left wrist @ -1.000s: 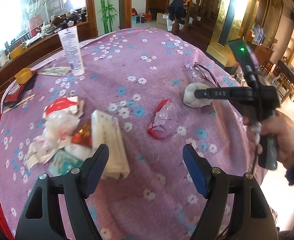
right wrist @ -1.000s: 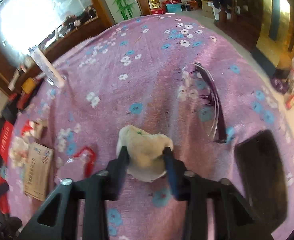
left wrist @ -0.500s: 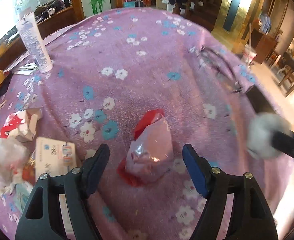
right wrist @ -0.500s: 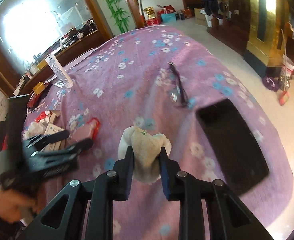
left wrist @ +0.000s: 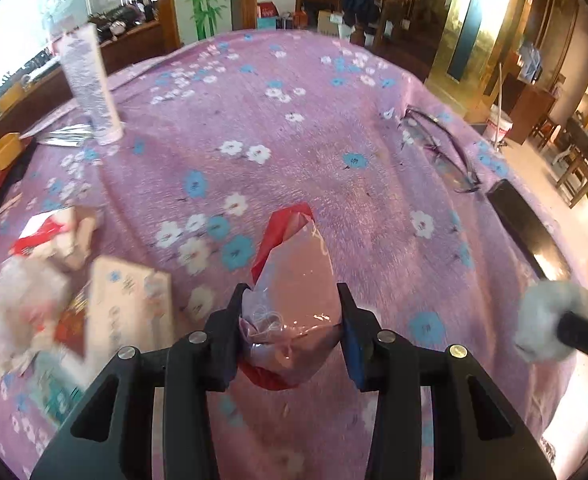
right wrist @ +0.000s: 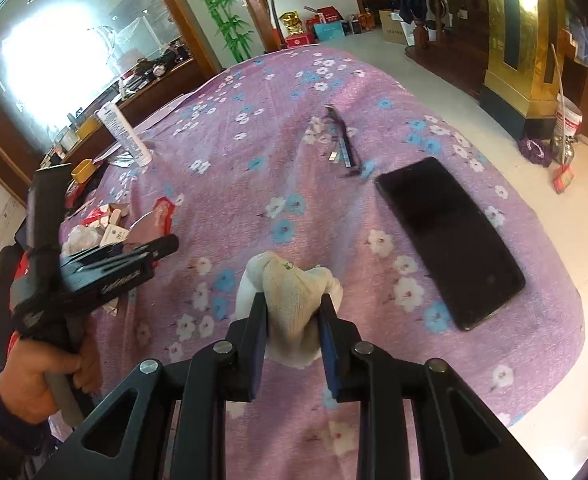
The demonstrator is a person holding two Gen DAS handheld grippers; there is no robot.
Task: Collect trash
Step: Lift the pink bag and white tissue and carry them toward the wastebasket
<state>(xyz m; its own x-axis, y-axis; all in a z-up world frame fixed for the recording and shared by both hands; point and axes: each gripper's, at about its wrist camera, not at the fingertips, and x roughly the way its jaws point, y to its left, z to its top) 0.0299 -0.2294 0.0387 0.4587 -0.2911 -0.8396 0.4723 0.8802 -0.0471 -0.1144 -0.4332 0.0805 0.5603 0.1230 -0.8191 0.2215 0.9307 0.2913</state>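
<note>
Tongs pinch glossy wrapper (left wrist: pixel 292 308), crumpled tissue (right wrist: pixel 294 308).

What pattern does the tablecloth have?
The tablecloth is purple with small white and blue flowers; the right wrist view shows it best.

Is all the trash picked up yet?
Not yet. The right gripper is shut on a crumpled white wad, and the left gripper is shut on a red and clear wrapper. A heap of boxes and wrappers still lies on the purple cloth.
</note>
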